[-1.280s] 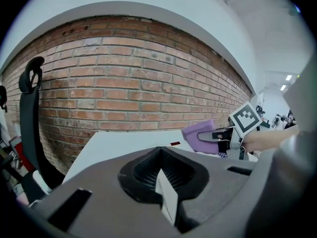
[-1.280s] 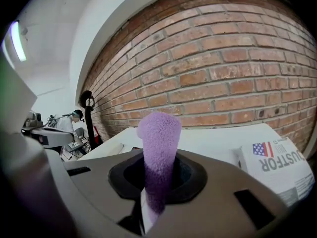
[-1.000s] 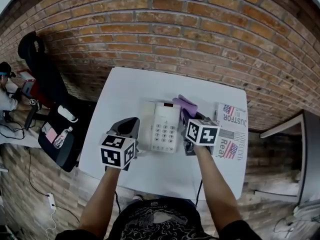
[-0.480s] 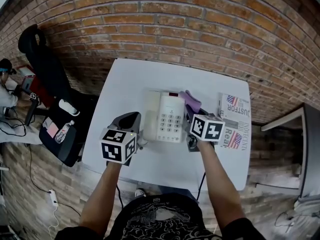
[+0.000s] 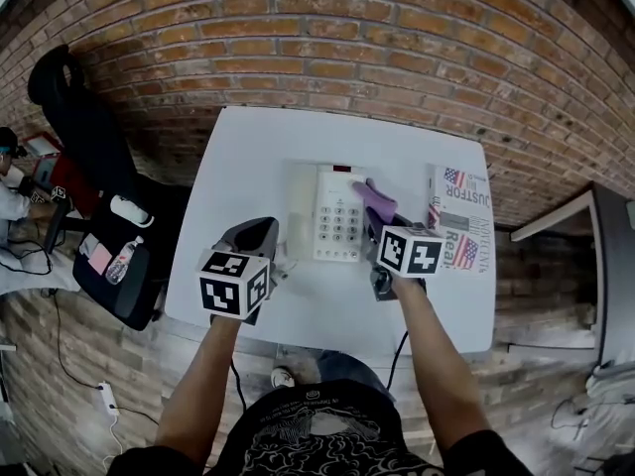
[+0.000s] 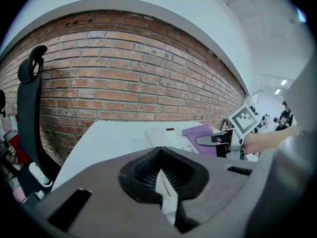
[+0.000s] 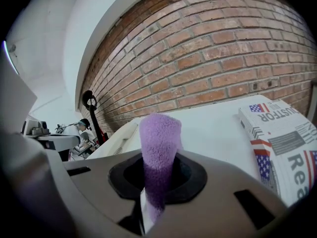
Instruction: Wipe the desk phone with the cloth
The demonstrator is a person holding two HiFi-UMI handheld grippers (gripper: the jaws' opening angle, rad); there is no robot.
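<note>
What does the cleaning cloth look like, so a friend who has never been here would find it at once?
Find the white table against the brick wall, then the white desk phone at its middle. At the phone's right edge the right claw is shut on the cloth: the only purple, fuzzy thing, beside a printed newspaper.

Person wears black tee [image 5: 308, 419] w/ pale swirl print, short sleeves; left gripper [image 5: 260, 231] & right gripper [image 5: 370, 224] are dark grey moulded shells w/ black ribbed jaw recesses, each topped by white marker cube [image 5: 233, 286] w/ black sq. patterns.
</note>
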